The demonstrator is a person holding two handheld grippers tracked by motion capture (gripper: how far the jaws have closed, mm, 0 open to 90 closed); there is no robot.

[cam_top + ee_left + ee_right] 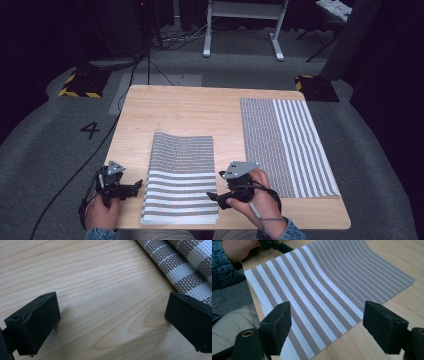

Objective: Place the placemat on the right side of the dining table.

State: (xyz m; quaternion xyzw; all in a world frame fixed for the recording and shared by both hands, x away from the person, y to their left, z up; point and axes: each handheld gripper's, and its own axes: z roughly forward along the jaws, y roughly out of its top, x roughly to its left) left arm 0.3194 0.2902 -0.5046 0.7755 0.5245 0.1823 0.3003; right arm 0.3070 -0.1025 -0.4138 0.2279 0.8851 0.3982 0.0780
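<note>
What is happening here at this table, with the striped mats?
A person sits at a wooden table with a two-jaw gripper in each hand. A stack of striped placemats lies at the near edge between the hands, and one more mat lies flat on the right side. The left gripper rests open beside the stack. The right gripper is open too, at the stack's right edge, holding nothing.
</note>
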